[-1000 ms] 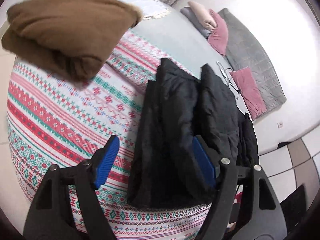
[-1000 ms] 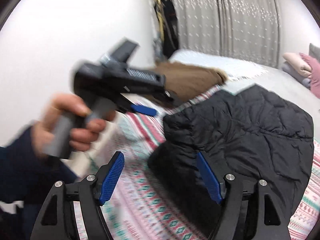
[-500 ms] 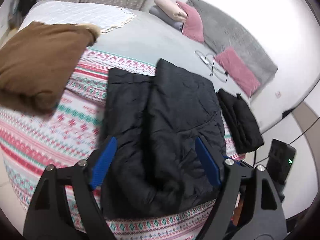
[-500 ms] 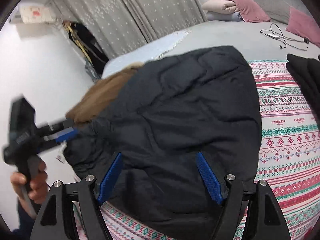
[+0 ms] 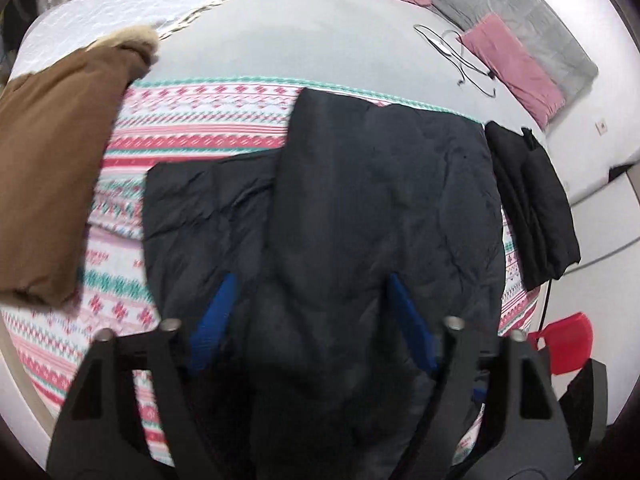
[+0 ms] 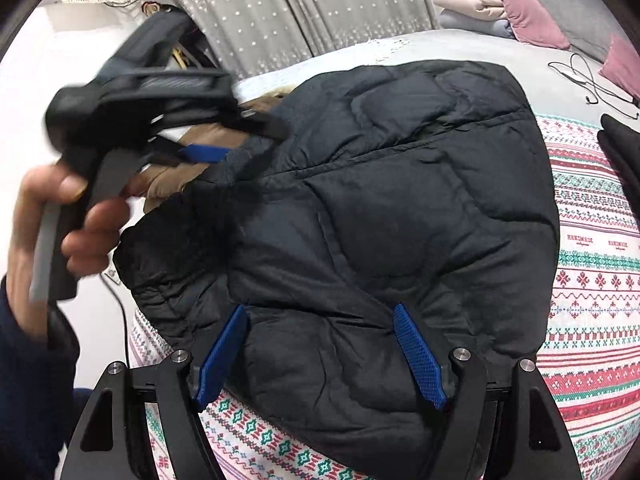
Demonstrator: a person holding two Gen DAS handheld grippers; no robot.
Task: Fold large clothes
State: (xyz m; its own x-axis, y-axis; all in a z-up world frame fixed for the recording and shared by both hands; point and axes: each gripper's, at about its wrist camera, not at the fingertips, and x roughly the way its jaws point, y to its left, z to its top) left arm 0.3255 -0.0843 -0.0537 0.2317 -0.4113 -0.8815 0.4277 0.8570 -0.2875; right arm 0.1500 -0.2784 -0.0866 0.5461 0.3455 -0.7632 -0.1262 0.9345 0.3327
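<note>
A black puffer jacket (image 6: 400,208) lies partly folded on a patterned blanket (image 6: 592,280) spread over the near part of the bed (image 5: 320,40), its quilted back facing up and one darker panel showing at its left edge in the left wrist view. The left claw (image 5: 308,316) hangs over the jacket's near end, pointing steeply down; its jaws are closing with a raised fold of the jacket between the blue pads (image 5: 216,320), but the blur leaves it unclear whether the pads press on the cloth yet. In the right wrist view the same claw appears at the left, blurred, gripped by the person's left hand (image 6: 68,224) above a dark sleeve (image 6: 28,380), its tips at the jacket's left edge. The right claw (image 6: 320,356) is released, its jaws wide over the jacket's near hem, with the cloth bulging between the pads and not visibly pinched. A folded brown coat (image 5: 52,184) sits on the blanket to the left of the jacket, and a smaller black garment (image 5: 532,208) lies just right of it. Pink cushions (image 5: 512,64) and a cable (image 5: 460,56) lie at the far right of the bed, and a grey curtain (image 6: 280,12) hangs beyond.
</note>
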